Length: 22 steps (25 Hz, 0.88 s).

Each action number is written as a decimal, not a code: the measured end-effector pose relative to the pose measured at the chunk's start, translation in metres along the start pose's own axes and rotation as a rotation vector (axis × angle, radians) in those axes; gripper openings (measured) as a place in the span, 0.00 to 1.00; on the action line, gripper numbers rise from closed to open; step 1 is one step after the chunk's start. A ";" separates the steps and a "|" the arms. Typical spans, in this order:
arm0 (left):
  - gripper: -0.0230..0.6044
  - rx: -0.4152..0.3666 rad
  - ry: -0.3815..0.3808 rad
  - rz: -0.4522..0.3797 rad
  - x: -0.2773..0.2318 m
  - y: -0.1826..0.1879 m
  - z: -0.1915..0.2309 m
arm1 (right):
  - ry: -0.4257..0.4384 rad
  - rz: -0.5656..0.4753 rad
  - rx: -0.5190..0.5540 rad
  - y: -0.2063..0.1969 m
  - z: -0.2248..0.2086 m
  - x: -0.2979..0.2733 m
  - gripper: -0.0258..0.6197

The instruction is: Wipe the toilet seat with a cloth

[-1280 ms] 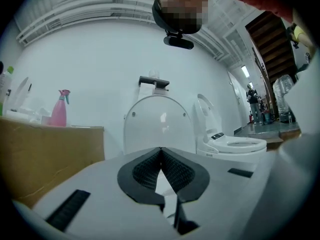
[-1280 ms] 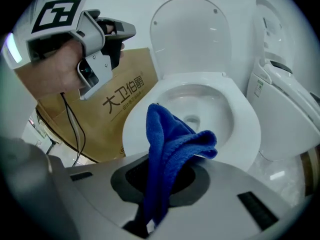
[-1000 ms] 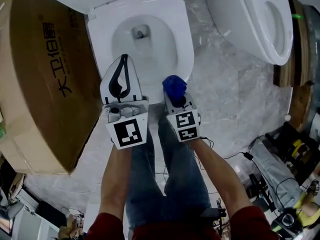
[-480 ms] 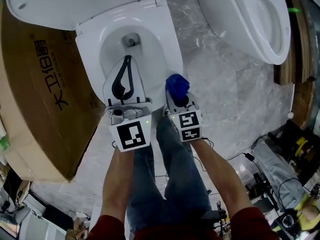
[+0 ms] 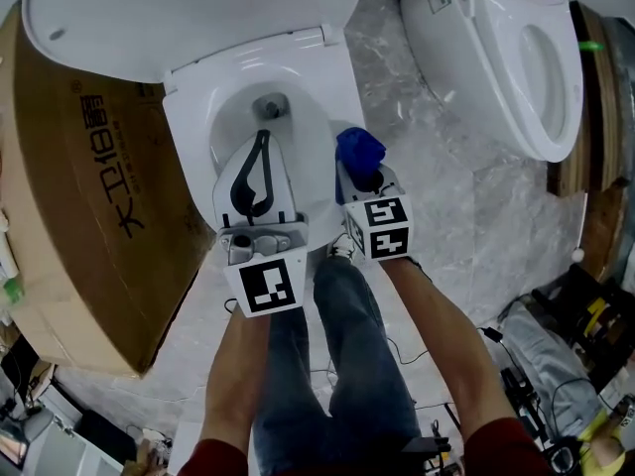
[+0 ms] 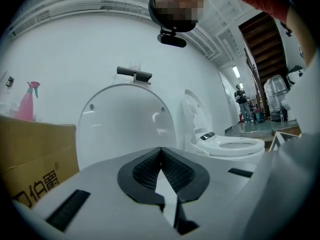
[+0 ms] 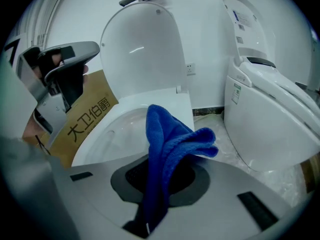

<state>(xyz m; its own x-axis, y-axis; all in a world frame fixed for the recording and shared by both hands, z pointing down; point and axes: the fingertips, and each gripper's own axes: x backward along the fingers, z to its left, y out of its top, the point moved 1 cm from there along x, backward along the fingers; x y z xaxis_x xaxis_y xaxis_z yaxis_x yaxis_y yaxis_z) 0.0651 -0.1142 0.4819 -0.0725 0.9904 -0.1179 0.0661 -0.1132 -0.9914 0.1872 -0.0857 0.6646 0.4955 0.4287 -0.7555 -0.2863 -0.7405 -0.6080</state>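
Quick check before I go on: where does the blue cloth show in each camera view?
Head view: blue cloth just right of centre, at the right gripper tip.
Left gripper view: not in it.
Right gripper view: low centre, clamped between the fingers.
Shared landmark: the raised toilet lid, in all three views.

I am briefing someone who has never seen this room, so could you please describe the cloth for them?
Find the white toilet with its lid raised, beside the big cardboard box. At the seat's right edge in the head view, the right gripper is shut on a small bunched cloth. It is the only bright blue thing here; everything around it is white or grey.
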 end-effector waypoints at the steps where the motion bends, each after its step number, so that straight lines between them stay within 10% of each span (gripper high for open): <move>1: 0.06 0.000 0.005 -0.002 -0.002 0.000 0.002 | -0.002 -0.005 0.005 0.009 -0.002 -0.007 0.13; 22: 0.06 0.006 0.099 -0.024 0.001 -0.002 0.067 | -0.121 -0.075 -0.014 0.156 -0.028 -0.097 0.13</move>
<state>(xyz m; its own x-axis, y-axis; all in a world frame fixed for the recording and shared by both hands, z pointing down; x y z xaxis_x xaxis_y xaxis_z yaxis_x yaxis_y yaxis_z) -0.0015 -0.1181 0.4799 0.0251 0.9958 -0.0886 0.0594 -0.0899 -0.9942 0.1174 -0.2572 0.6495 0.4127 0.5418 -0.7322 -0.2400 -0.7108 -0.6612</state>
